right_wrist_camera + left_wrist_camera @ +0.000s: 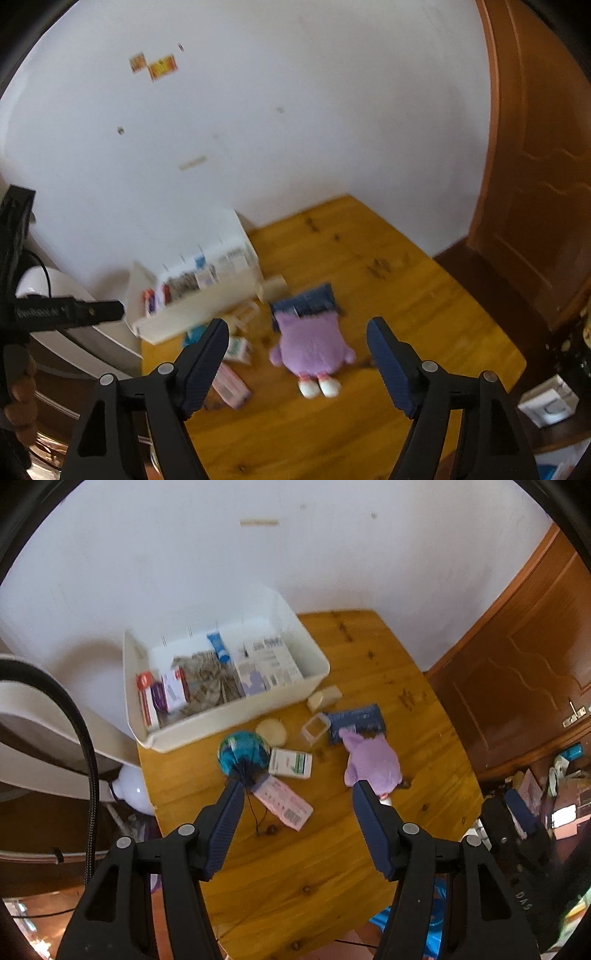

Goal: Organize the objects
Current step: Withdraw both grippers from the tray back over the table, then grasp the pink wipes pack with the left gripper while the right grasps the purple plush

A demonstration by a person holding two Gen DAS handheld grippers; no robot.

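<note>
While right-wrist view blurs, both claws gape empty, left claw [298, 787], right claw [296, 325], purple plush [314, 347] ahead between fingers, white bin [229, 716] beyond, bare tabletop [424, 314] rightward.

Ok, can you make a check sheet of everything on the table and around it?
Surface: wooden table, knots showing.
Job's things: white bin with boxes and a blue tube; purple plush toy face down, partly on a dark blue pouch; blue-green ball; white-green box; pink box.
Clutter: clear small container, two cream pieces, unclear.
Grippers: left hand-held gripper open; right hand-held gripper open, above the plush.
Cables: black cable at left.
Surroundings: white wall, wooden door.
</note>
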